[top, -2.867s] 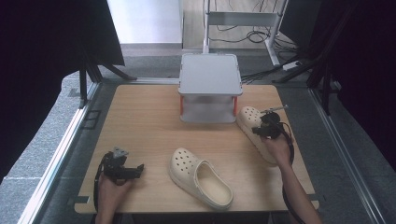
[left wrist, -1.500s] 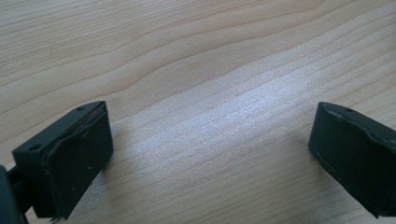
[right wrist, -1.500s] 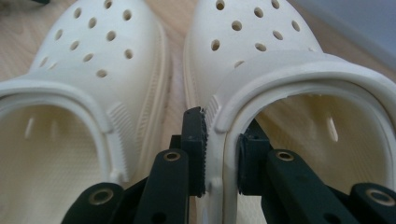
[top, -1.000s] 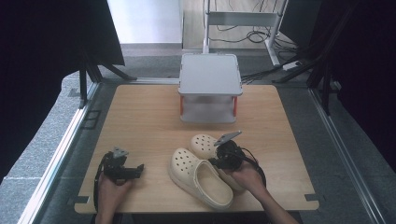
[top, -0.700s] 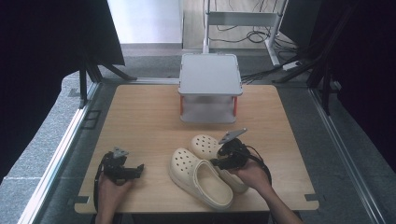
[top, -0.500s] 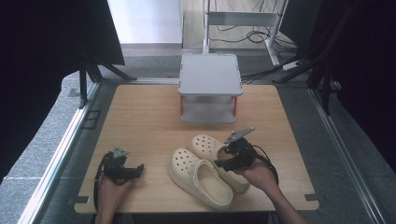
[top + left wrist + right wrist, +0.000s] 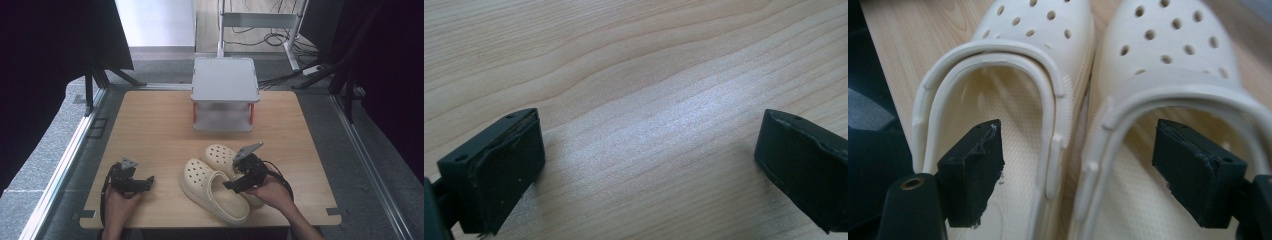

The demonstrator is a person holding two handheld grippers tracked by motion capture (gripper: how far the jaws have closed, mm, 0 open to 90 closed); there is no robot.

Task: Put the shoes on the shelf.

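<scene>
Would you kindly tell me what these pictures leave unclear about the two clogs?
- Right clog: its heel, high view, hidden by the right gripper and hand.
- Both clogs' heels, right gripper view: cut off by the bottom edge.
- Soles: face the table.
- Any brand marks: too small.

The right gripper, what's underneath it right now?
Under the right gripper, whose jaws have just been opening, lie two cream clogs side by side, one jaw over each opening. Their heel ends are covered.
</scene>
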